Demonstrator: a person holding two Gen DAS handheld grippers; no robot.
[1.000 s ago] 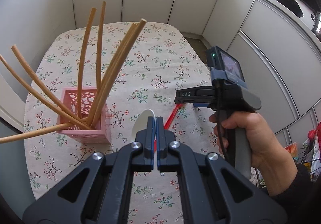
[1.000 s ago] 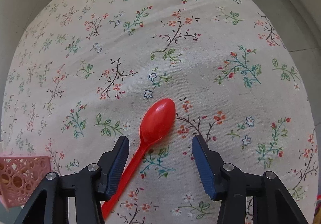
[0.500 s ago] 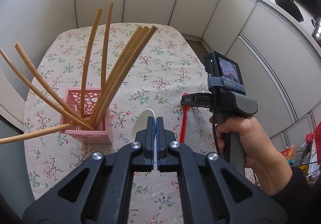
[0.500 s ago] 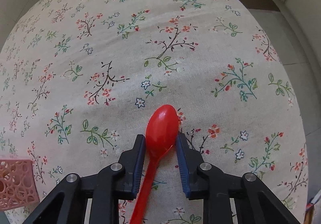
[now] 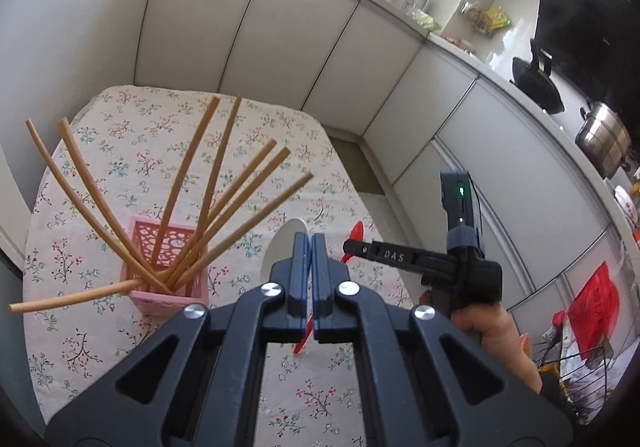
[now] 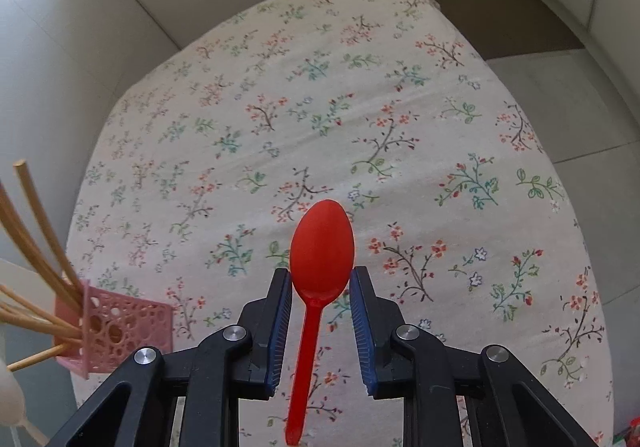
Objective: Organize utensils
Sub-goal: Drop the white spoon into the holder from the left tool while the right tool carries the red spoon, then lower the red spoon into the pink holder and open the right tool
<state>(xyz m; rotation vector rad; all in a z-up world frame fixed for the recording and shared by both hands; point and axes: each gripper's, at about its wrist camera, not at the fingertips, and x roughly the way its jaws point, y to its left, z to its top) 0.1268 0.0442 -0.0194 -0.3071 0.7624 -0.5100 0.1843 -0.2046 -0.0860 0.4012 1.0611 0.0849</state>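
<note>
My right gripper (image 6: 320, 275) is shut on the bowl of a red plastic spoon (image 6: 321, 247) and holds it above the floral tablecloth, handle hanging down. My left gripper (image 5: 310, 243) is shut on a white spoon (image 5: 282, 243) whose bowl shows just past the fingertips. The right gripper (image 5: 346, 247) with the red spoon (image 5: 356, 233) shows at the right in the left wrist view. A pink perforated holder (image 5: 168, 271) stands on the table at the left with several wooden chopsticks (image 5: 208, 187) fanning out of it. It also shows in the right wrist view (image 6: 120, 323).
The table with the floral cloth (image 6: 360, 107) fills both views. White cabinets (image 5: 280, 39) run along the far and right sides. The tiled floor (image 6: 552, 87) lies beyond the table's right edge. A wire rack with red bags (image 5: 592, 311) sits at the far right.
My right gripper closed on the red spoon's bowl and lifted it off the cloth. Both grippers have risen and tilted up. The left gripper stays shut on the white spoon.
</note>
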